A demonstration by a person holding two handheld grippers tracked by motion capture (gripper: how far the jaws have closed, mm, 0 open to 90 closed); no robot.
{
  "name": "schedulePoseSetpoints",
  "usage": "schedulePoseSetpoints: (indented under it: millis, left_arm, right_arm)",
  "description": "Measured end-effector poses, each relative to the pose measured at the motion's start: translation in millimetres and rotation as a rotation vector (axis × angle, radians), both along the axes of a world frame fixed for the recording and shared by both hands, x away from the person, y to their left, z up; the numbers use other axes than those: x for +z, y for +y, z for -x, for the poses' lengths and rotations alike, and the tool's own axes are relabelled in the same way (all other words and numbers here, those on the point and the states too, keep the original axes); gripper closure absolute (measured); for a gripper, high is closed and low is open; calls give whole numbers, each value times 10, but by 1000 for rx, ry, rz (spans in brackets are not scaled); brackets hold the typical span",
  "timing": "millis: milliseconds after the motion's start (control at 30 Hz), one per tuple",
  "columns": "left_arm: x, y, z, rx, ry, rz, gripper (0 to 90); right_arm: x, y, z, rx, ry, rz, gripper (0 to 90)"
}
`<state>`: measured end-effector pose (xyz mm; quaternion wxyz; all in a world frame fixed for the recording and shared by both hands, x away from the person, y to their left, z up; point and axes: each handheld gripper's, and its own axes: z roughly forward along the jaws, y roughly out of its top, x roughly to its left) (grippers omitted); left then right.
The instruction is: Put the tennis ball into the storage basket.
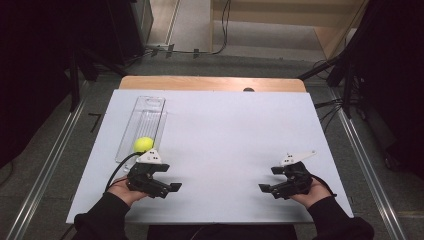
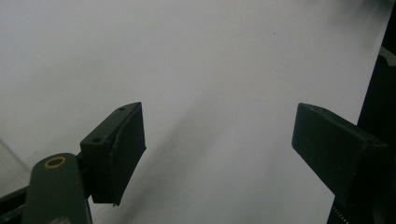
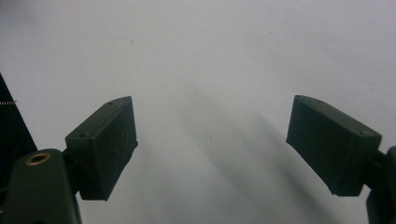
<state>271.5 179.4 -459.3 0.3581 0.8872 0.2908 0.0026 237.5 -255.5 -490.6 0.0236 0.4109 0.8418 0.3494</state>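
Tray [image 1: 150, 107], clear plastic, long and narrow, lies on the left part of the white table [image 1: 225, 130], running away from the person; yellow ball [image 1: 143, 144] sits at its near end, inside the rim as far as the high view shows. Left gripper [image 1: 170, 180] held just beside and nearer than the ball, not touching it; jaws apart, nothing between them, bare table beyond in the left gripper view [image 2: 219, 149]. Right gripper [image 1: 267, 182] well apart on the right side; jaws likewise spread and empty [image 3: 212, 149].

Judgement on the ball: looks light and round, probably smooth, so apt to roll or squirt out of flat pads; the tray wall may get in the way of a low approach. Best hold, as I judge it: from above, pads on opposite sides across the widest part, closing gently; surface hardness cannot be told.
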Motion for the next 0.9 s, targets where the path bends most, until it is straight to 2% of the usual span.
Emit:
schedulePoseSetpoints:
  millis: [900]
  left_arm:
    - [-2, 7, -9, 0, -4, -2, 181]
  right_arm:
    - [-5, 0, 1, 3, 0, 3, 140]
